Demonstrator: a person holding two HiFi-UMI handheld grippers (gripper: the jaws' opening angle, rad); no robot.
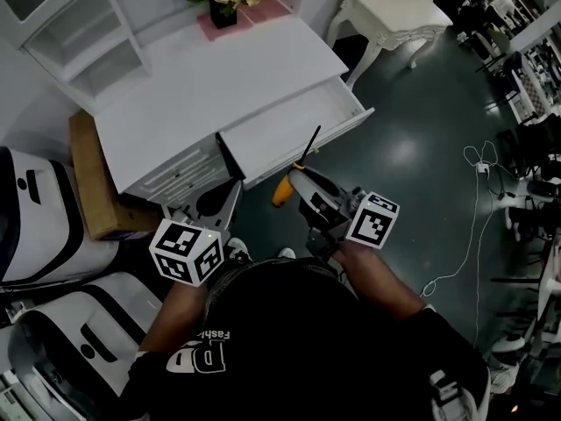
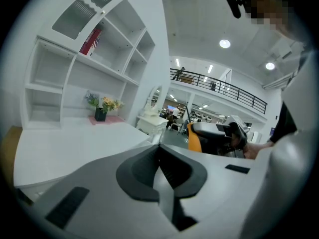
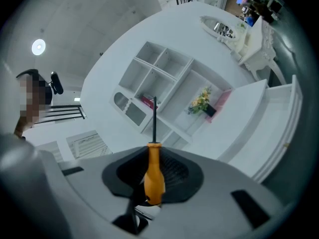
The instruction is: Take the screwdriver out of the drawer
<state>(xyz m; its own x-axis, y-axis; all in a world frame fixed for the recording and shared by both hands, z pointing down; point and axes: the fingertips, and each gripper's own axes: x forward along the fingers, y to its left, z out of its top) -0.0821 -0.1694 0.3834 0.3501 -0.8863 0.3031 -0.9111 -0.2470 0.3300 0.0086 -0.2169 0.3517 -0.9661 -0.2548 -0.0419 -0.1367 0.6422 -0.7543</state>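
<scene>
Pinching the screwdriver point(image 3: 154, 178) by its orange handle between the fingers of the right gripper point(image 3: 152, 158), with the dark shaft sticking straight out ahead of the fingertips. Holding it outside the open drawer point(image 1: 285, 134), just short of the drawer's front panel, with the shaft tip aimed that way and the white drawer floor farther ahead of those fingers. Pressing the fingers of the left gripper point(image 2: 160, 168) together on nothing, to the left of the right fingers and near them. Ahead of the left fingertips, the white desk point(image 1: 210, 77). Well beyond both pairs of fingers, at the back of the desk, a flower pot point(image 1: 224, 5) on a pink mat.
</scene>
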